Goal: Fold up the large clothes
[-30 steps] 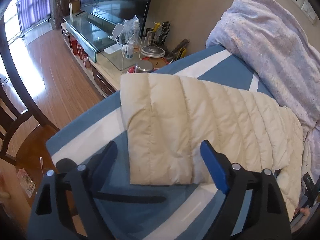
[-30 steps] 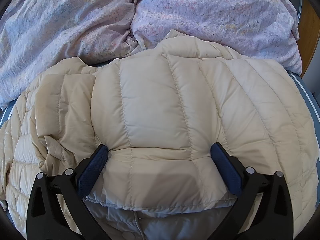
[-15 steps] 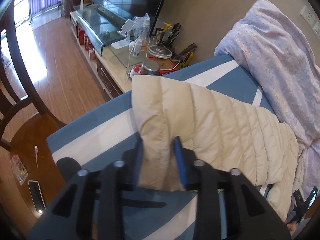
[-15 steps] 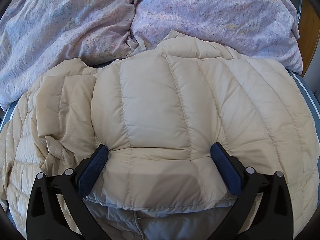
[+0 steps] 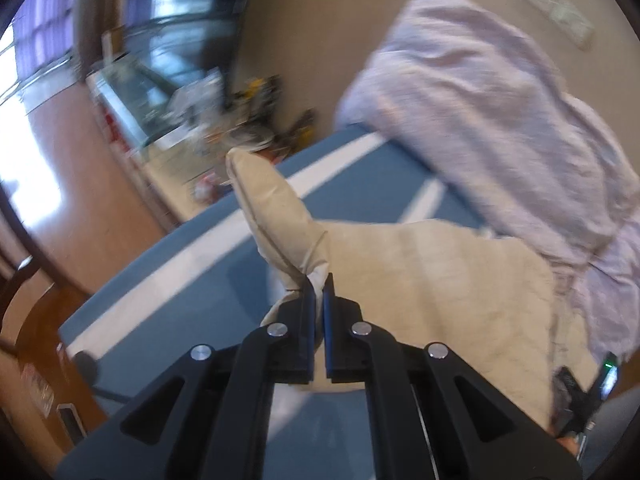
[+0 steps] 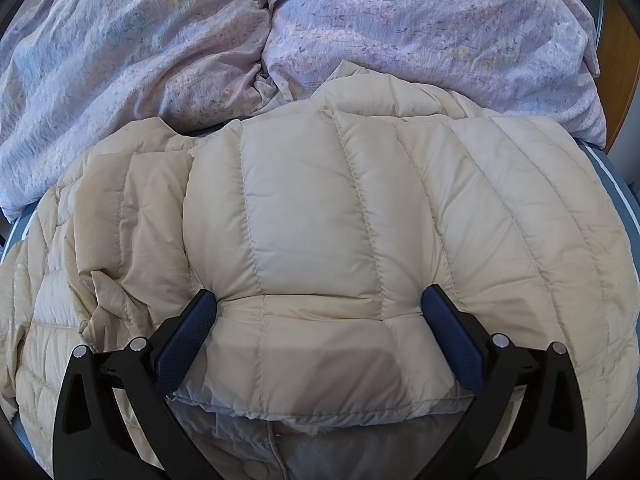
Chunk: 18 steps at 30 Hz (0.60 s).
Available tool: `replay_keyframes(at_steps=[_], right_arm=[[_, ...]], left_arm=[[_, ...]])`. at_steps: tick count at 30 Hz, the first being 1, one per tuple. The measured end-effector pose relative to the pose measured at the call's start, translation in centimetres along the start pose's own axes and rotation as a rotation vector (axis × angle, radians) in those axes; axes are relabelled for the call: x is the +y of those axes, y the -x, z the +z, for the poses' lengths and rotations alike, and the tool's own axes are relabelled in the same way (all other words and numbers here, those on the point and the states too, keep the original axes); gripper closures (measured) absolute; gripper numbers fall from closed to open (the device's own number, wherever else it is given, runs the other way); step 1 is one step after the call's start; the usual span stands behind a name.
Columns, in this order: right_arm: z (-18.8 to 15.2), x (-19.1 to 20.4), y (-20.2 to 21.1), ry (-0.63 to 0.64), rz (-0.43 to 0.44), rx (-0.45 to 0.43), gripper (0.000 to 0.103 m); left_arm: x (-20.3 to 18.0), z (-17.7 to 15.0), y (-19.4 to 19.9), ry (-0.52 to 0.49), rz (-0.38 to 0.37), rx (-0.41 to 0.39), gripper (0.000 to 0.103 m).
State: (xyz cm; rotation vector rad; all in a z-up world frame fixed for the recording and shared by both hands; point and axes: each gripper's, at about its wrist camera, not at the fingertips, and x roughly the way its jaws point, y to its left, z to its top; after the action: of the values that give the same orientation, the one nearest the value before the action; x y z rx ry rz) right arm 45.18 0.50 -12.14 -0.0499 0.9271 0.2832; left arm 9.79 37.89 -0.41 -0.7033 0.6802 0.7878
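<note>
Two handheld grippers work on a cream quilted down jacket [image 6: 320, 216] spread over a bed. In the left wrist view, which is blurred by motion, the left gripper [image 5: 318, 284] has its black fingers with blue pads pressed almost together, pinching a fold of the jacket's edge [image 5: 316, 268]. From that pinch a long flap of the cream fabric [image 5: 268, 204] rises upward and to the left, lifted clear of the blue sheet with white stripes [image 5: 192, 264] beneath it. The remaining jacket lies flat to the right, reaching toward a rumpled lilac floral duvet [image 5: 500, 140] heaped at the far side of the bed. Beyond the bed's edge, a low cabinet with cluttered items [image 5: 224, 120] and a wooden floor [image 5: 60, 152] appear only as smears.

In the right wrist view, sharp and clear, the right gripper [image 6: 320, 312] has its fingers spread wide apart, one blue pad [image 6: 188, 332] on each side of a puffy folded section of the jacket, with both pads resting against the fabric. The jacket fills most of this view, its stitched channels running away toward the lilac duvet [image 6: 200, 40] bunched behind it.
</note>
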Motion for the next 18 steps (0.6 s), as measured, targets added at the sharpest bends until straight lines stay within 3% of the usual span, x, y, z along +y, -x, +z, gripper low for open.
replay_keyframes(at_steps=[10, 18], right_arm=[[-0.2, -1.0, 0.4, -0.046, 0.072, -0.024, 0.001], [0.0, -0.7, -0.1, -0.045, 0.073, -0.025, 0.001]], left_arm=[[-16.1, -1.3, 0.4, -0.228, -0.263, 0.012, 0.100], [-27.5, -6.7, -1.1, -0.380, -0.457, 0.089, 0.099]])
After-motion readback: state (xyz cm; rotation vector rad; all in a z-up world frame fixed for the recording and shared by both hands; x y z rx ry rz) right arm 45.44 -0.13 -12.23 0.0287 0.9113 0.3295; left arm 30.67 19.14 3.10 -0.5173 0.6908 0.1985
